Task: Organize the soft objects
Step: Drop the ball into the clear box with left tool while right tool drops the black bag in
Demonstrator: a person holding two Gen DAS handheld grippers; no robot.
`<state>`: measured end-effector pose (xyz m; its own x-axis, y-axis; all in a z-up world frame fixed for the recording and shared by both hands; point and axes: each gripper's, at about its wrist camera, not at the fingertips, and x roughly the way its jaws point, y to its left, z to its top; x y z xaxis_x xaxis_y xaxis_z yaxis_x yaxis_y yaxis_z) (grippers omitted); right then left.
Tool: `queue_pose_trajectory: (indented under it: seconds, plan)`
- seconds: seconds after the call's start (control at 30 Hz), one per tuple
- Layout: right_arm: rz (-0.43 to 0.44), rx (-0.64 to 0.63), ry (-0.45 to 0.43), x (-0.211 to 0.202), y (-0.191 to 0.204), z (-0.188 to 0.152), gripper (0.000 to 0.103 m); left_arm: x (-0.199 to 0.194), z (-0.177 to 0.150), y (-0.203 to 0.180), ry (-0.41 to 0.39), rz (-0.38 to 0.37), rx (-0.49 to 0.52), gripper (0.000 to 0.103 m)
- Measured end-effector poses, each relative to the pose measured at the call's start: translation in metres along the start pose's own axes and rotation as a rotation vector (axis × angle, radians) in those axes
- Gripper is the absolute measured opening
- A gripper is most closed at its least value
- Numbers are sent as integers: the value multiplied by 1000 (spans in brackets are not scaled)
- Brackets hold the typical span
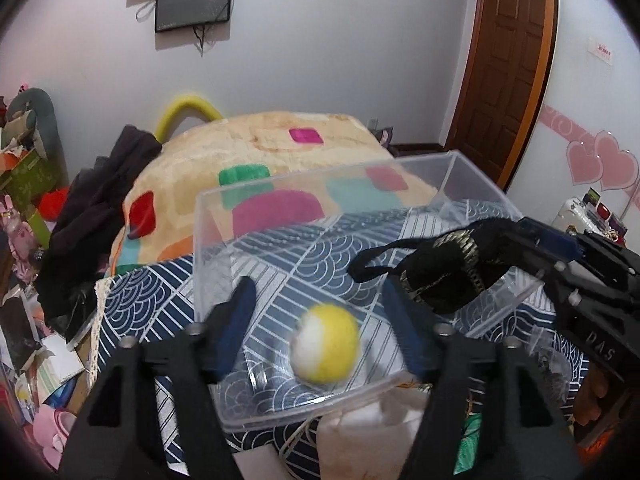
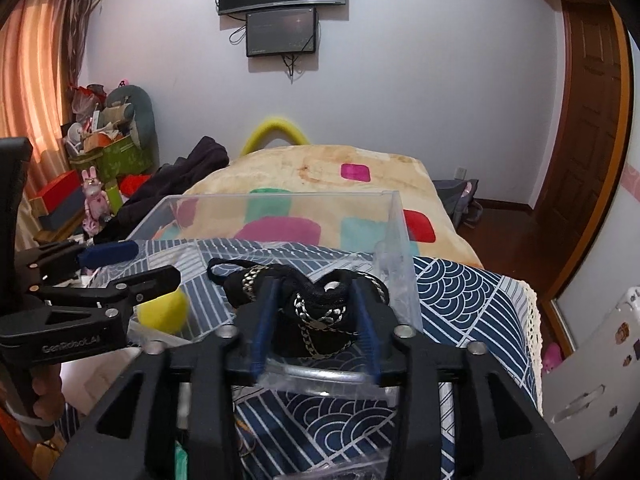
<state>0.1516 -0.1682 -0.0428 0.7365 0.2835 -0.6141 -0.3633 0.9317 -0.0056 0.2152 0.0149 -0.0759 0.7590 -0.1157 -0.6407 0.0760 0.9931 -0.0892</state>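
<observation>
A clear plastic box [image 1: 216, 216] stands on the blue patterned cloth [image 1: 132, 300]. A yellow and white soft ball [image 1: 325, 345] sits inside it, blurred, between the spread fingers of my open left gripper [image 1: 320, 304] and touching neither. My right gripper [image 2: 316, 292] is shut on a black pouch with a silver chain [image 2: 320, 312], holding it inside the box [image 2: 280, 204]. The pouch also shows in the left wrist view [image 1: 448, 268], at the box's right end. The ball shows in the right wrist view [image 2: 166, 312], and the left gripper's fingers [image 2: 112, 254] reach in from the left.
A bed with a beige blanket of coloured squares [image 2: 340, 184] lies behind the box. Dark clothes [image 1: 88, 216] are heaped on its left. Boxes and toys [image 2: 108, 152] crowd the left wall. A wooden door [image 1: 508, 60] is at the right. White paper [image 1: 360, 432] lies under the box front.
</observation>
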Motion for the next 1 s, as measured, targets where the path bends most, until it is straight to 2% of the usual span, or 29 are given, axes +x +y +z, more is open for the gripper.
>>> queue_pose_trajectory:
  seconds: [0.07,0.2,0.33,0.43,0.5,0.67,0.9,1.0]
  plan:
    - [-6,-1,-9,-5,-1,0,49,-8,1,-3,-13,0,11,72]
    - [5,15,-27,-14,-5,4,51,-26,3,-6,-41,1,20,83]
    - [8,27,-62,-27,-7,7,63,-50,1,-2,-71,17,32,99]
    - [11,33,-90,-40,-9,7,69,-68,-7,5,-81,39,51,100]
    - [11,41,-102,-46,-11,5,74,-77,-15,11,-65,56,68,101]
    - [7,34,-109,-56,-11,-1,76,-87,-54,33,9,97,98,102]
    - [-23,28,-69,-60,-18,-22,81,-76,-121,52,172,131,169,102]
    - [-37,23,-37,-60,-20,-31,81,-67,-134,53,215,141,206,102]
